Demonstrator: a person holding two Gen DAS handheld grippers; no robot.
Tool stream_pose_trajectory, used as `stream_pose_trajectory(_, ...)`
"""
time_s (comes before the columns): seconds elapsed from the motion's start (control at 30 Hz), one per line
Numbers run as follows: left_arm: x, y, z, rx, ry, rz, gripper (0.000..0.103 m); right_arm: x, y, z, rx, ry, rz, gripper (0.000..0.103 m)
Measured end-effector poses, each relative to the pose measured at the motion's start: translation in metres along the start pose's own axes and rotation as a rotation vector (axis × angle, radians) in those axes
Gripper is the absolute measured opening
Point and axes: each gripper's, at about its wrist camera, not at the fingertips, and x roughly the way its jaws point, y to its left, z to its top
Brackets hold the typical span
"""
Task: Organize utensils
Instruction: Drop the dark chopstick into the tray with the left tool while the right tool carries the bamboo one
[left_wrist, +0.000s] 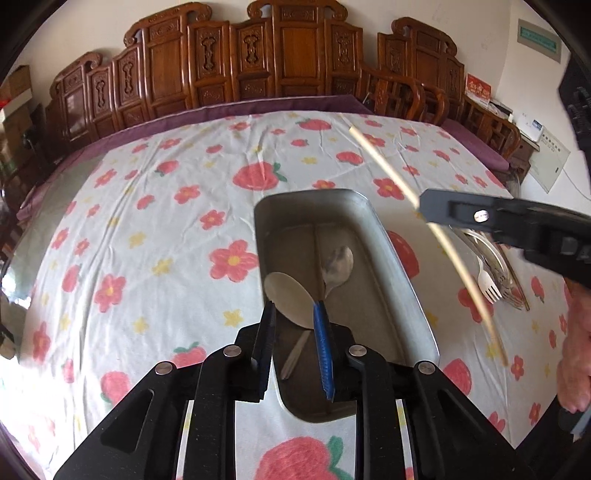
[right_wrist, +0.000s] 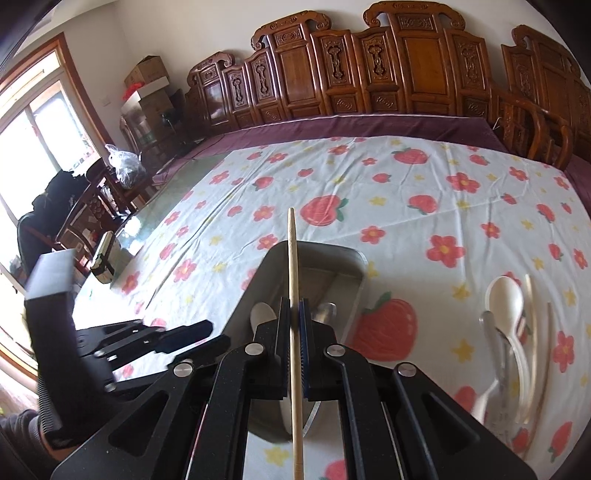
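A metal divided tray (left_wrist: 399, 258) lies on the strawberry-print cloth and holds a white plastic spoon (left_wrist: 288, 297) in its left part and a metal spoon (left_wrist: 338, 264) in its right part. My left gripper (left_wrist: 295, 310) is open and empty, just above the white spoon. My right gripper (right_wrist: 294, 310) is shut on a wooden chopstick (right_wrist: 293, 258) and holds it above the tray (right_wrist: 354, 258); it also shows in the left wrist view (left_wrist: 424, 210). A pile of loose utensils (left_wrist: 495, 273) lies right of the tray.
The pile includes a white fork (left_wrist: 487, 284), a white spoon (right_wrist: 506, 295) and more chopsticks (right_wrist: 532, 325). Carved wooden chairs (left_wrist: 295, 55) line the table's far edge. A small box (right_wrist: 105, 258) stands at the left table edge.
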Motion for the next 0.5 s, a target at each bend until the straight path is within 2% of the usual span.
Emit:
stream_pose_trajectory(0.27, -0.017, 0.025, -0.006, -0.029, -0.028, 0.017, 0.020, 0.032, 0.011, 0.002, 0.034, 0.027, 0.019, 0.006)
stream_pose_trajectory(0.5, -0.020, 0.032, -0.011, -0.037, -0.027, 0.021, 0.020, 0.039, 0.012, 0.001, 0.048, 0.033, 0.013, 0.008)
